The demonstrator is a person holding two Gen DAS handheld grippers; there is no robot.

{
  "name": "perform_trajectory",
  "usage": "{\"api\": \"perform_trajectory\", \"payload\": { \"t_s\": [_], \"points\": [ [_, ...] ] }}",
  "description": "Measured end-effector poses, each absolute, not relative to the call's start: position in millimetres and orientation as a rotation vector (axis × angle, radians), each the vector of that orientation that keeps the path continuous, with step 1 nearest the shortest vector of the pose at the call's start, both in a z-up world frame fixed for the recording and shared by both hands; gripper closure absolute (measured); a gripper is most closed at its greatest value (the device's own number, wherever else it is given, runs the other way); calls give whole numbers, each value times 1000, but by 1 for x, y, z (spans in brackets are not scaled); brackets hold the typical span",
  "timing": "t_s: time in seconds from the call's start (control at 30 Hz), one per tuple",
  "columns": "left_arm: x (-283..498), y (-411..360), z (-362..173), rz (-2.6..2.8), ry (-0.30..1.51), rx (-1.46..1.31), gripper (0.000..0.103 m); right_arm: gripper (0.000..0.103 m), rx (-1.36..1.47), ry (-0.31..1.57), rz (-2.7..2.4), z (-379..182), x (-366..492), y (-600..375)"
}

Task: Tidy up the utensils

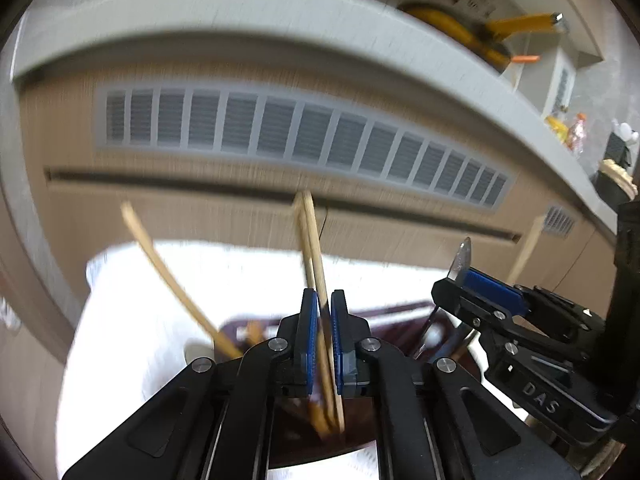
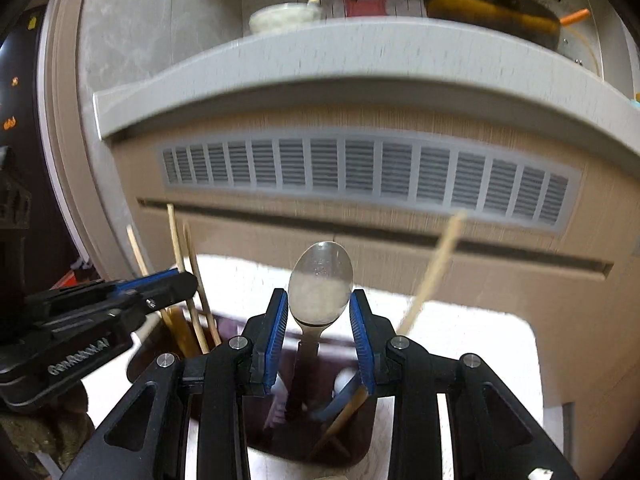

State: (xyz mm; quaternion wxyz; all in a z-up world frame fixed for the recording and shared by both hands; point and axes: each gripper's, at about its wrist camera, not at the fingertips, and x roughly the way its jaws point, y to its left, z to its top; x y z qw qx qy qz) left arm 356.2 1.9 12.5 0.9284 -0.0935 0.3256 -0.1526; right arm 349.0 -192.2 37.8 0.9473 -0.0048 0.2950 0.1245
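My left gripper (image 1: 324,340) is shut on a pair of wooden chopsticks (image 1: 310,248) that stand upright, their lower ends in a dark brown utensil holder (image 1: 296,440). Another chopstick (image 1: 160,264) leans left out of the holder. My right gripper (image 2: 319,332) is open around a metal spoon (image 2: 320,284) that stands bowl up in the same holder (image 2: 272,412); its pads do not touch the spoon. The right gripper also shows in the left wrist view (image 1: 464,284), and the left gripper in the right wrist view (image 2: 168,284).
The holder stands on a white surface (image 1: 120,320) in front of a wooden cabinet with a grey vent grille (image 2: 360,168). A grey counter (image 2: 360,64) above bears a white bowl (image 2: 280,18) and a yellow-handled pan (image 2: 492,12). A chopstick (image 2: 436,268) leans right.
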Motion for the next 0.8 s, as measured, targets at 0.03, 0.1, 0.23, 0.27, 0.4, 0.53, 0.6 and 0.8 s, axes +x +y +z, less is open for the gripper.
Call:
{"api": "perform_trajectory", "payload": {
  "t_s": [0.03, 0.1, 0.23, 0.27, 0.4, 0.53, 0.6, 0.8],
  "points": [
    [356, 2, 6, -304, 687, -193, 95, 73, -16, 619, 259, 33, 349, -191],
    [353, 2, -2, -284, 720, -198, 94, 73, -41, 686, 265, 20, 348, -186],
    [332, 10, 2, -256, 709, -230, 65, 58, -77, 738, 254, 13, 335, -185],
    [322, 13, 5, -248, 695, -236, 58, 51, -81, 731, 253, 14, 330, -185],
    [273, 15, 24, -217, 625, -212, 37, 31, -83, 662, 221, 33, 287, -192],
    [209, 19, 41, -203, 549, -189, 12, 19, -34, 616, 204, 51, 234, -207],
    [179, 19, 46, -198, 508, -156, 4, 13, -15, 597, 186, 56, 205, -216],
    [101, 8, 44, -149, 450, -33, 0, 4, 33, 577, 126, 57, 131, -232]
  ]
}}
